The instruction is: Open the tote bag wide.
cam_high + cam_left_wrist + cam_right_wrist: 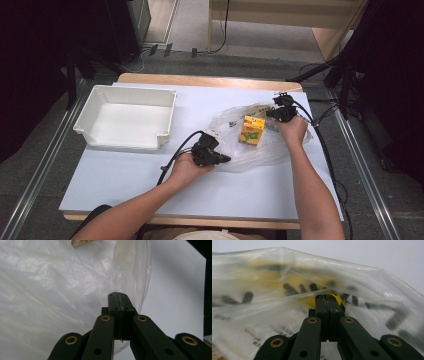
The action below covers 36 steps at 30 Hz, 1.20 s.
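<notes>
Work in hand: two hand-held grippers handle a clear plastic bag (260,142) with a yellow carton (252,130) inside it, on the white table top (125,175).
Bag position: right of centre on the table, well apart from the white tray (127,117) at the left; it lies crumpled and partly ballooned.
Carton position: inside the bag, near its far right part, standing roughly upright, seen through the film.
Left gripper (222,159): at the bag's near left edge; in the left gripper view the left gripper (117,295) has its jaws pressed together, with a thin fold of film pinched in the seam.
Right gripper (274,114): at the bag's far right edge, beside the carton; in the right gripper view the right gripper (327,298) has its jaws closed, seemingly on film, the printed bag (287,290) draped close in front.
Bag handling, judged: very light, limp, slippery; it stretches and may tear if pulled hard, and a thin pinch may slip out.
Carton handling, judged: light, stiff-walled, liable to slide or topple inside the bag when the film is lifted.
Where to hold, judged: gather a doubled fold at the bag's rim on opposite sides, not a single layer; for the carton, its flat sides.
Risk, judged: uneven lift lets the carton shift towards the lower side.
</notes>
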Each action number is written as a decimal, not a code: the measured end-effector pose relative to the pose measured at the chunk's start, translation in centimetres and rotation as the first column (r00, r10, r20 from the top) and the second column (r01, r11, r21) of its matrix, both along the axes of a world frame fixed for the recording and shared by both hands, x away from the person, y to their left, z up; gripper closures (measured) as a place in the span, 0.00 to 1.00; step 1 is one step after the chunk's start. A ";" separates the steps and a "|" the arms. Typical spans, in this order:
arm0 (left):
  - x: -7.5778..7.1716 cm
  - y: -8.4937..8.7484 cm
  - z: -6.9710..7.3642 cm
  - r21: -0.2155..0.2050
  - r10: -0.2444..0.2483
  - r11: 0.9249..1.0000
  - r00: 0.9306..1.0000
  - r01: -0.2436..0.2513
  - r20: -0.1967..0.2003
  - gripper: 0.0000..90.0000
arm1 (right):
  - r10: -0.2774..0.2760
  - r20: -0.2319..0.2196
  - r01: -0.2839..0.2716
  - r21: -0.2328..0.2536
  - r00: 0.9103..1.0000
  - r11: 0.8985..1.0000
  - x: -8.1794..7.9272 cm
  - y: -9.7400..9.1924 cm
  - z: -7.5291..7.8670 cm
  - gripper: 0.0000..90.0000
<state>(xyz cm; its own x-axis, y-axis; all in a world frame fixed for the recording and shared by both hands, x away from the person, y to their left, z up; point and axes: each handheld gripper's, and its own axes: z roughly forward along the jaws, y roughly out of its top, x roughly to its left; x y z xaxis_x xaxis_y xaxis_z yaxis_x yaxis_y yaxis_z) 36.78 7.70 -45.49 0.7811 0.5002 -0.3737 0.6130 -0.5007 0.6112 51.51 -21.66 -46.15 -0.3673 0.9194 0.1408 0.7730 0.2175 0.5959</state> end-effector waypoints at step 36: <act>9.6 -0.2 8.7 0.021 0.015 1.000 0.996 -0.017 0.089 1.00 | 0.225 0.053 -0.228 0.060 0.973 0.972 -8.5 0.2 4.3 1.00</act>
